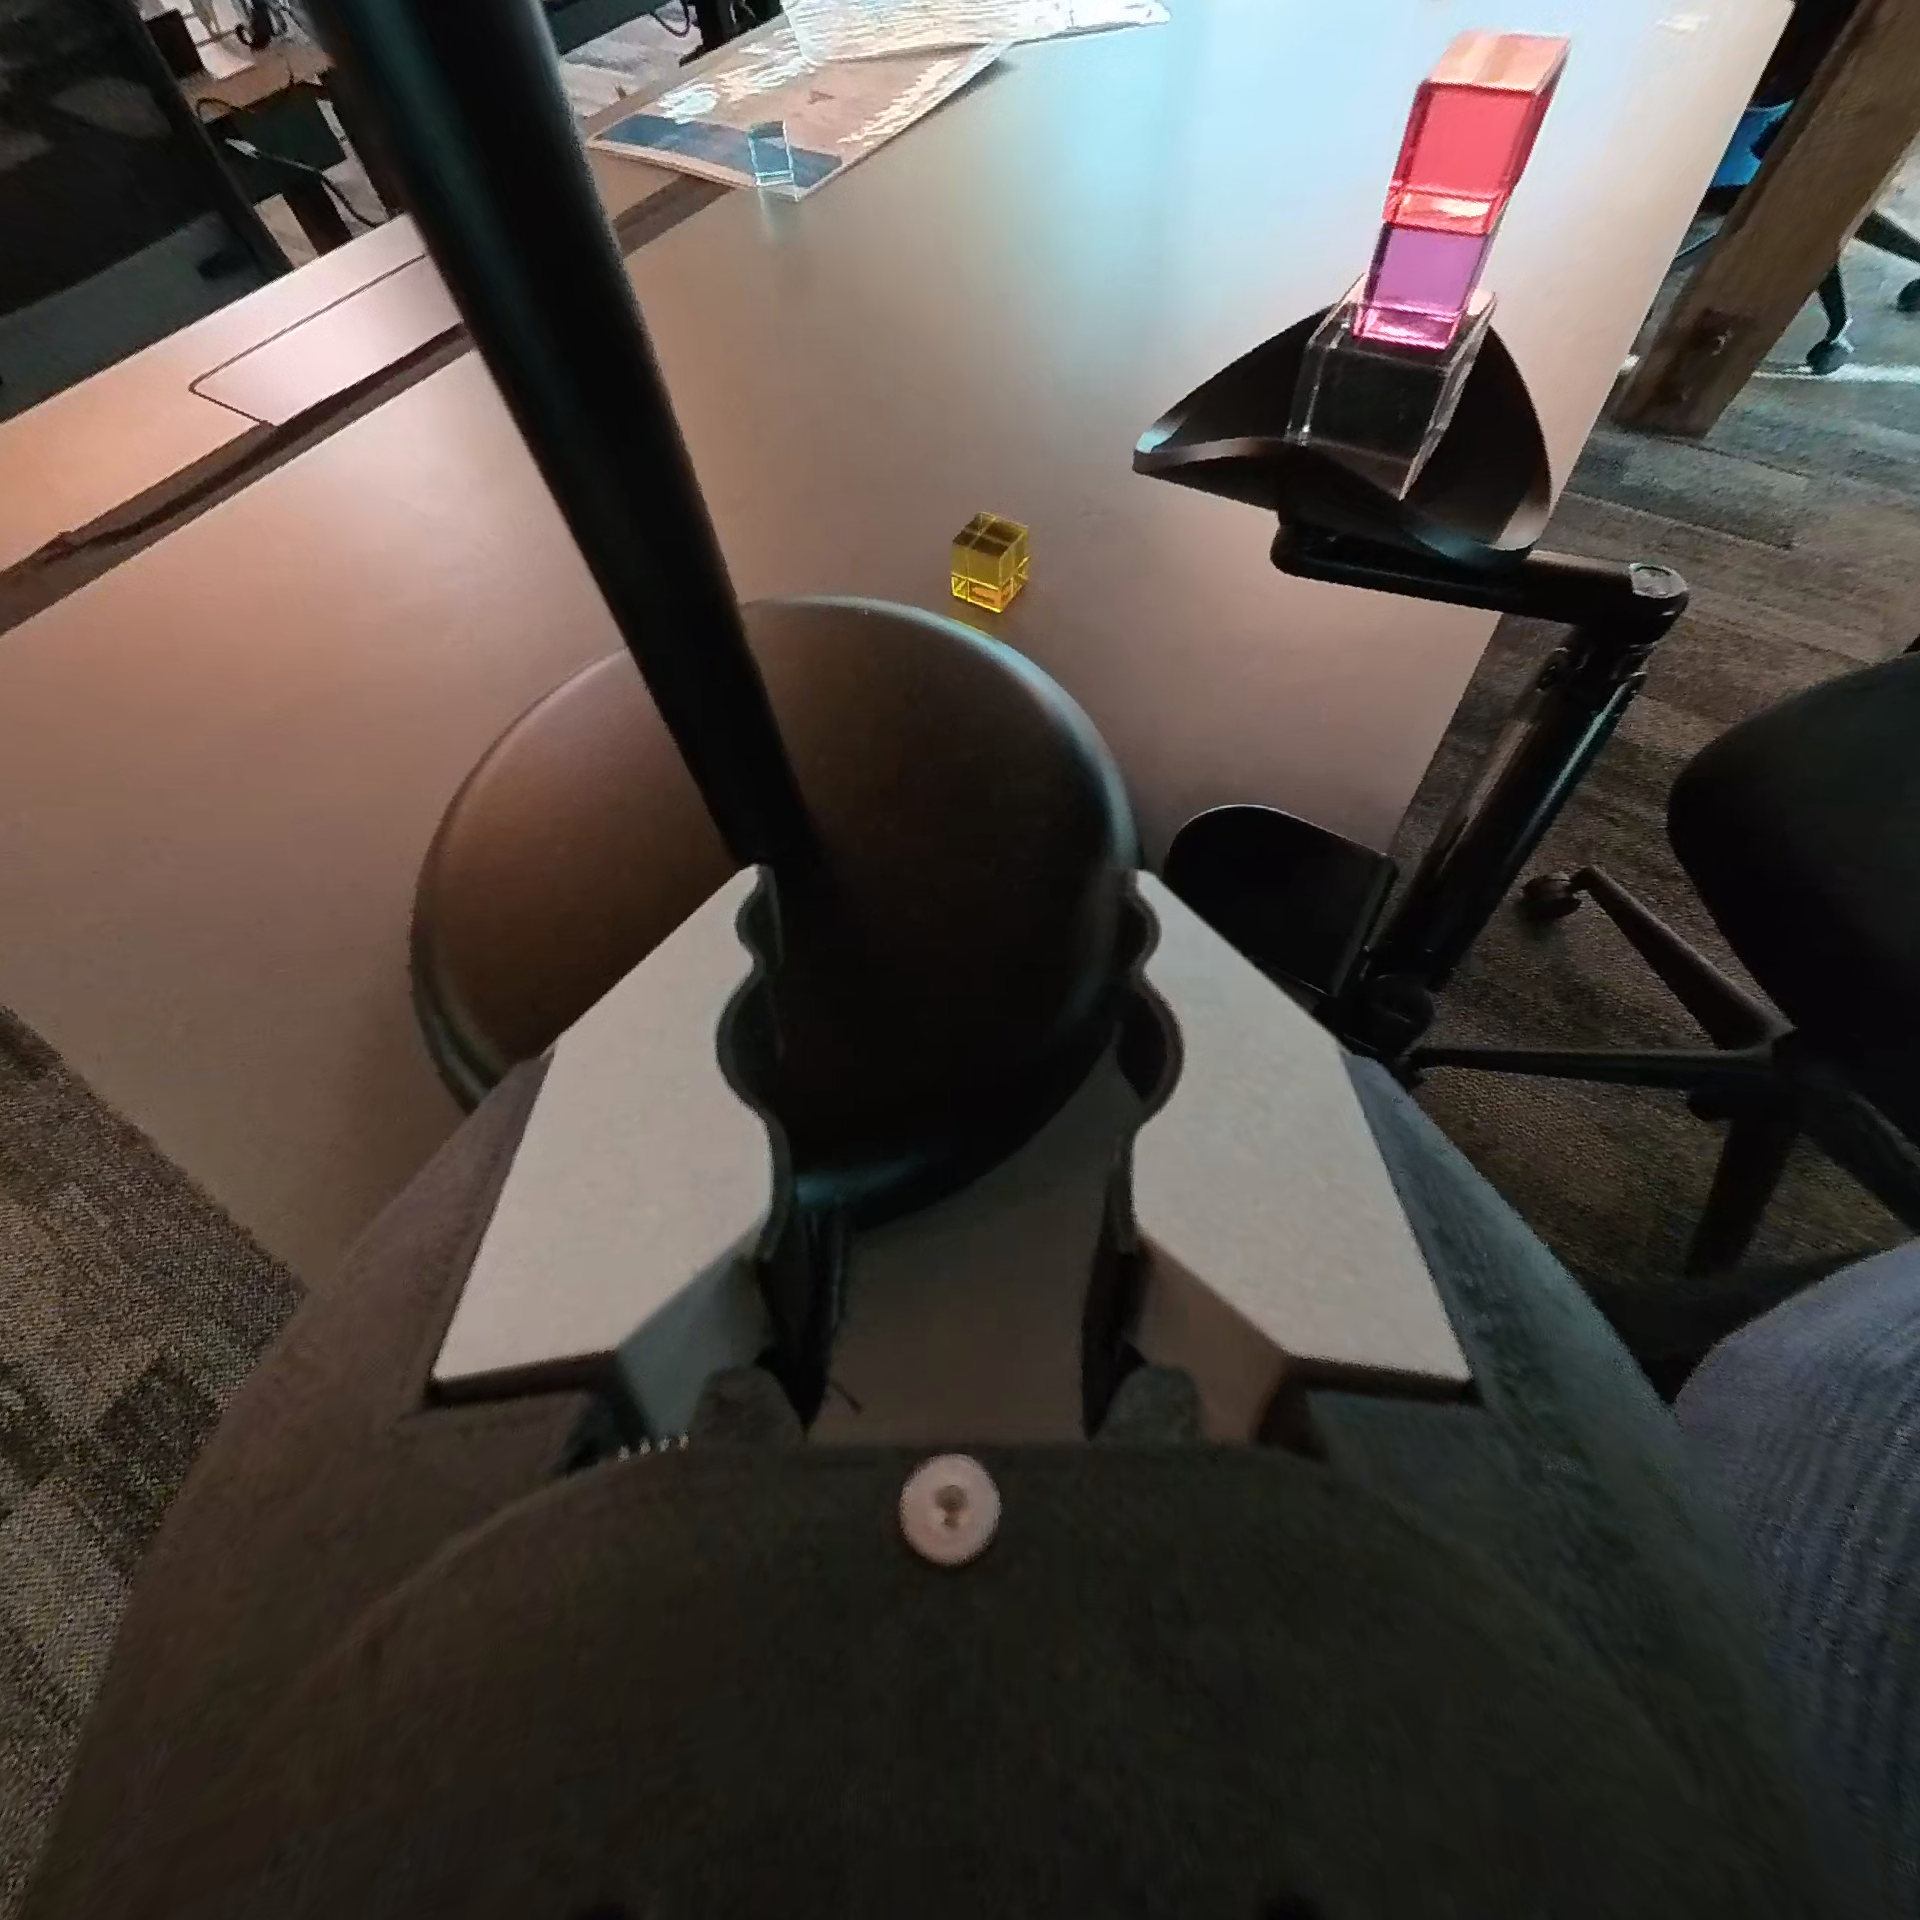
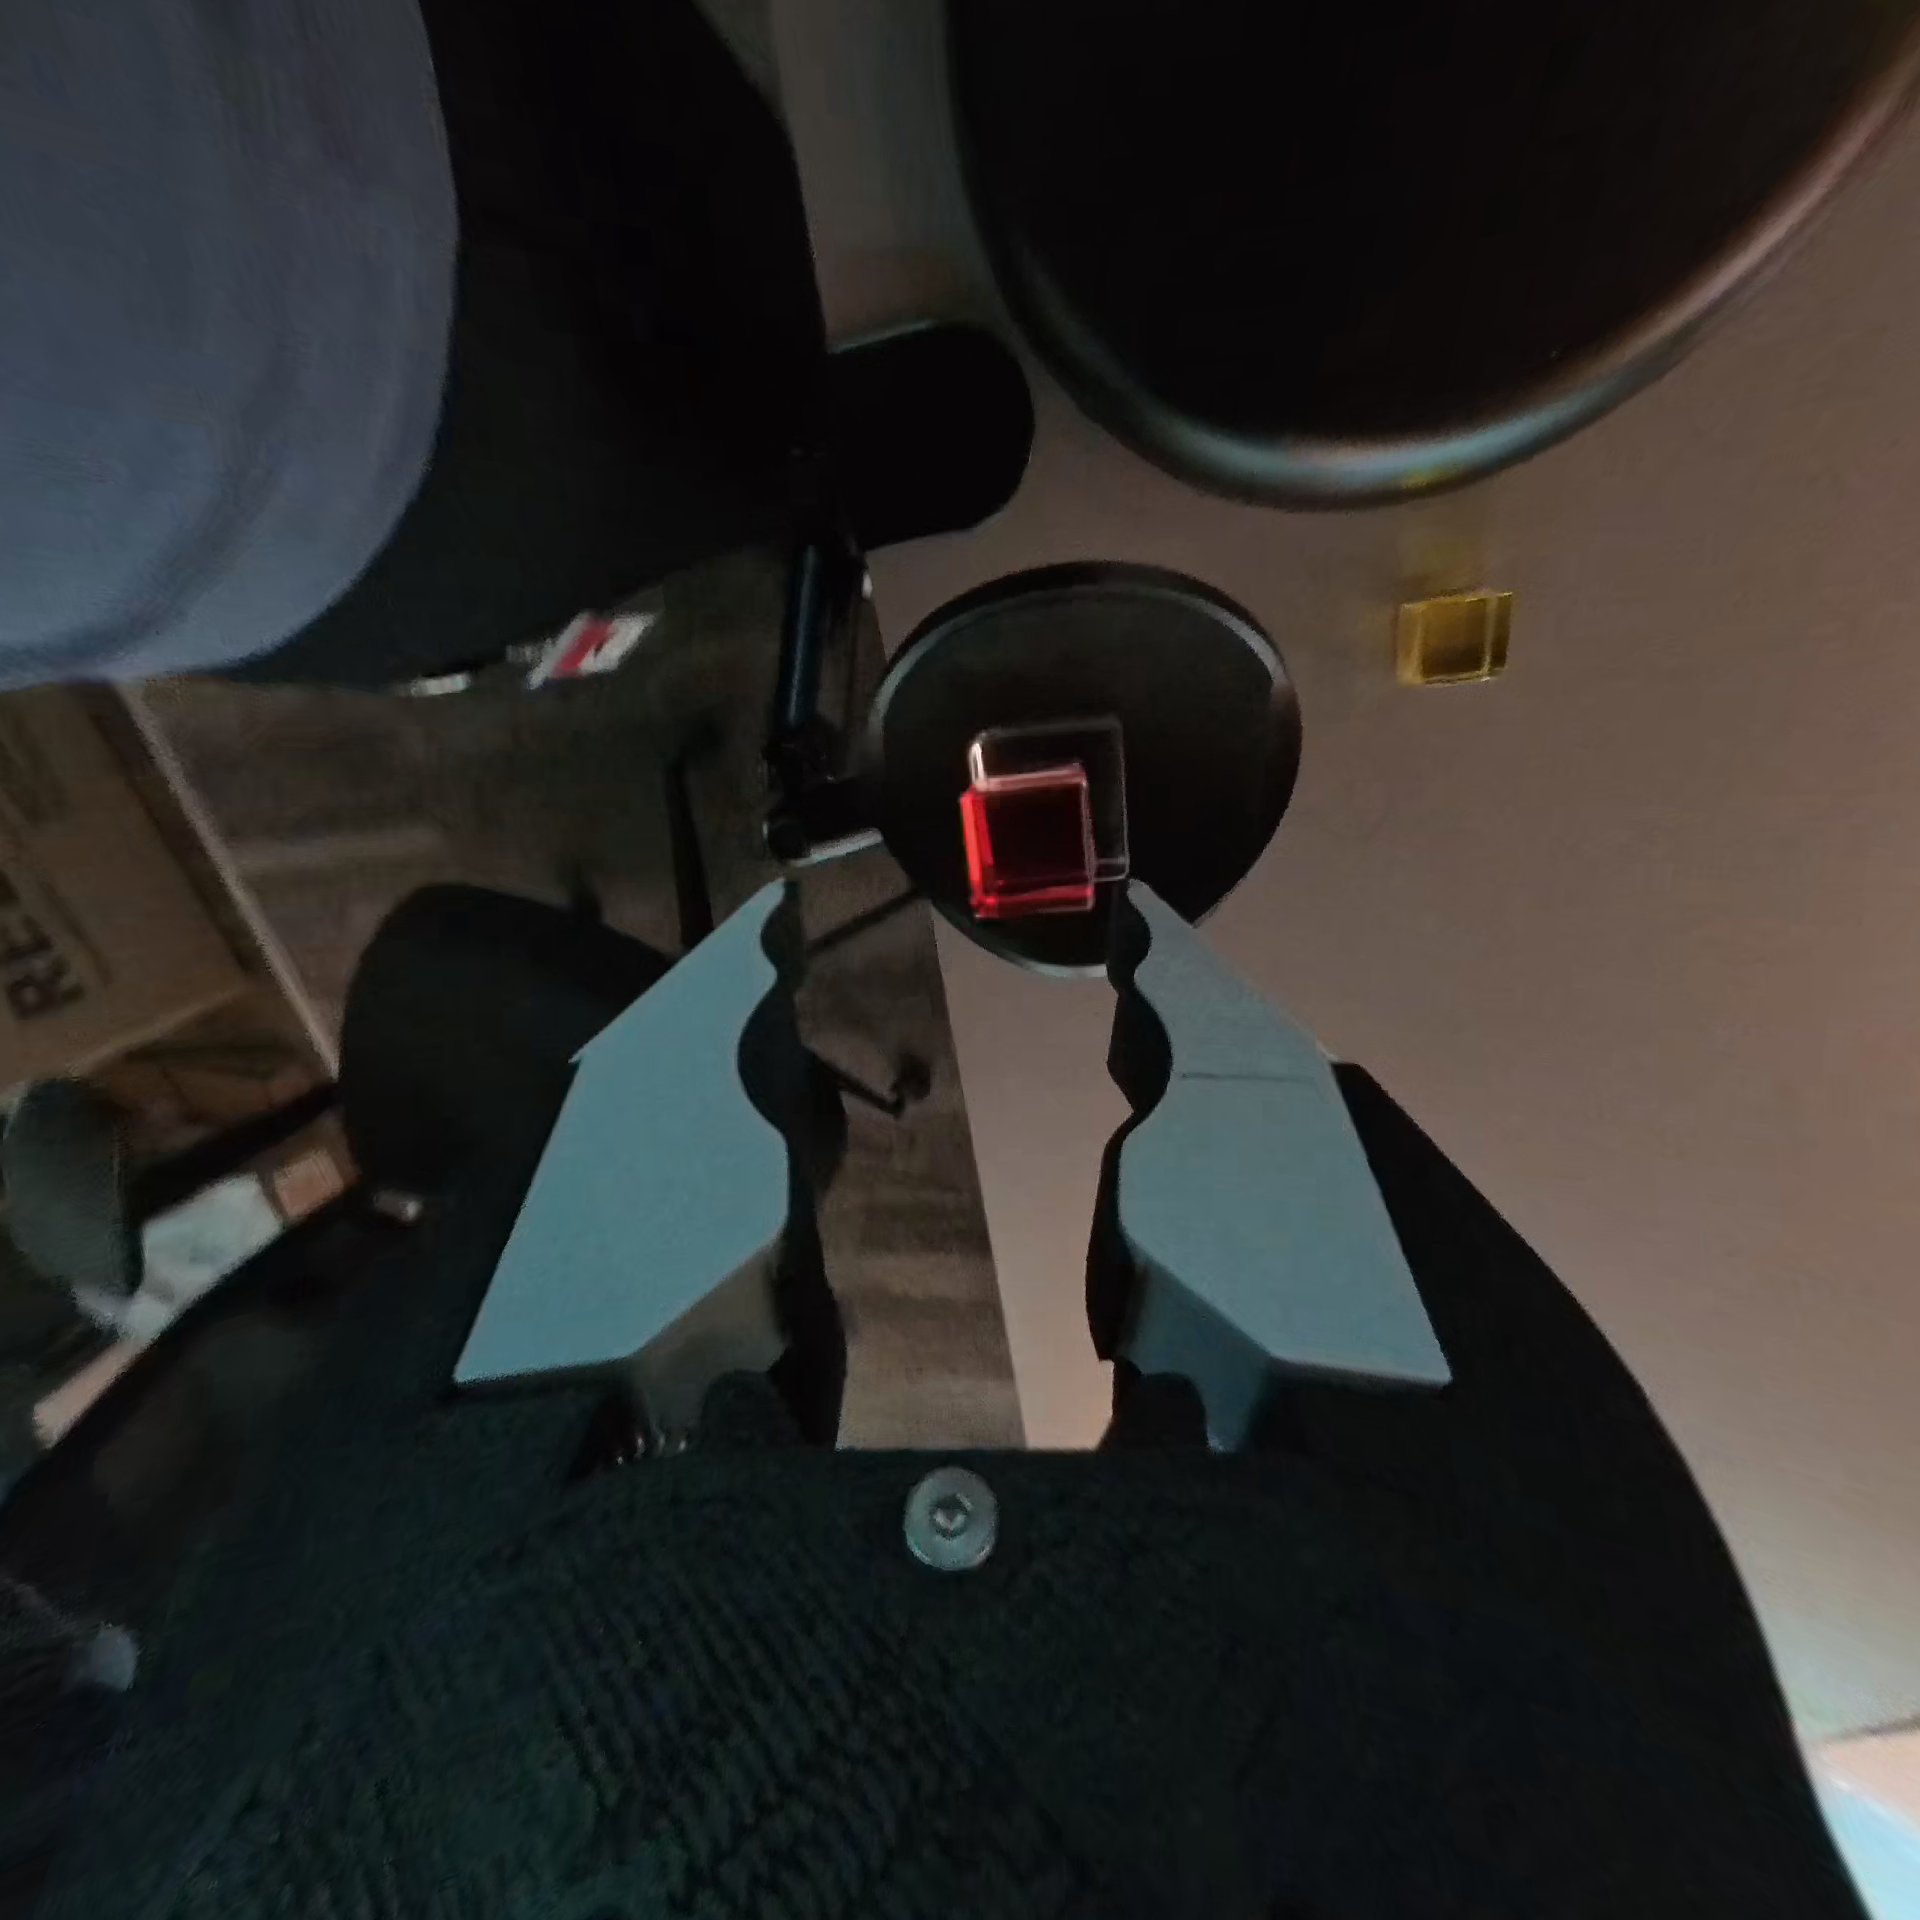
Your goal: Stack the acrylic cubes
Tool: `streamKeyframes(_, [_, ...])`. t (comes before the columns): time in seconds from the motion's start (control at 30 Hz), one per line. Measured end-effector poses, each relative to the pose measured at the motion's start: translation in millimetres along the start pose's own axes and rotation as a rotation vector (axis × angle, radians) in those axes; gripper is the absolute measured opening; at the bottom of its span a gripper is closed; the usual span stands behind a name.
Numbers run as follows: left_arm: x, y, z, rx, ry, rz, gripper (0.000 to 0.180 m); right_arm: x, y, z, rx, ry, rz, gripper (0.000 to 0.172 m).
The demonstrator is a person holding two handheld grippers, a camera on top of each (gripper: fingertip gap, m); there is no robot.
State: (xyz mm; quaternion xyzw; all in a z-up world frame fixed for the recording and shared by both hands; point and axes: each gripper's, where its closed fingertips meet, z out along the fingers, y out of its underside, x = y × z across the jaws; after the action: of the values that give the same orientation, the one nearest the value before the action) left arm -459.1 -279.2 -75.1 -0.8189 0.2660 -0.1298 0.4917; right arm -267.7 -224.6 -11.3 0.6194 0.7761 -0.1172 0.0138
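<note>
Grey fingers of my left gripper [image 1: 945, 987] stand wide around a black cup [image 1: 935, 831] with a pole [image 1: 582, 416] in it; I cannot tell if they press it. My right gripper [image 2: 951, 914] is spread open, holding nothing, above a red cube [image 2: 1034, 852] stacked on a clear one [image 2: 1101, 758] on a round black tray [image 2: 1226, 727]. Farther off, a yellow cube [image 1: 989, 558] sits on the table [image 1: 312, 623].
</note>
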Motion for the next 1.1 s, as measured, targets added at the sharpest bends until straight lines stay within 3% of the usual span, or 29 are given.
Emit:
streamKeyframes(0.17, [-3,-1,-3,0.005,0.023,-0.013,0.066,-18,-23,-32,0.398,0.177,0.077,0.061])
streamKeyframes(0.37, [1,-7,-2,0.032,0.096,-0.017,0.063,-37,-27,-46,0.792,0.374,0.185,0.061])
streamKeyframes(0.5, [14,-18,8,0.054,0.188,-0.009,0.063,-38,-18,-51,1.088,0.473,0.315,0.060])
streamKeyframes(0.6, [24,-30,12,0.084,0.246,0.014,0.063,-36,1,-46,1.204,0.520,0.433,0.060])
streamKeyframes(0.73, [25,-44,18,0.147,0.239,0.031,0.063,-24,35,-40,1.258,0.646,0.540,0.059])
streamKeyframes(0.9, [26,-59,19,0.218,0.192,0.043,0.061,18,85,-28,1.192,0.762,0.666,0.053])
streamKeyframes(1.1, [10,-67,33,0.264,0.024,-0.043,0.061,87,92,13,0.980,0.555,0.550,0.049])
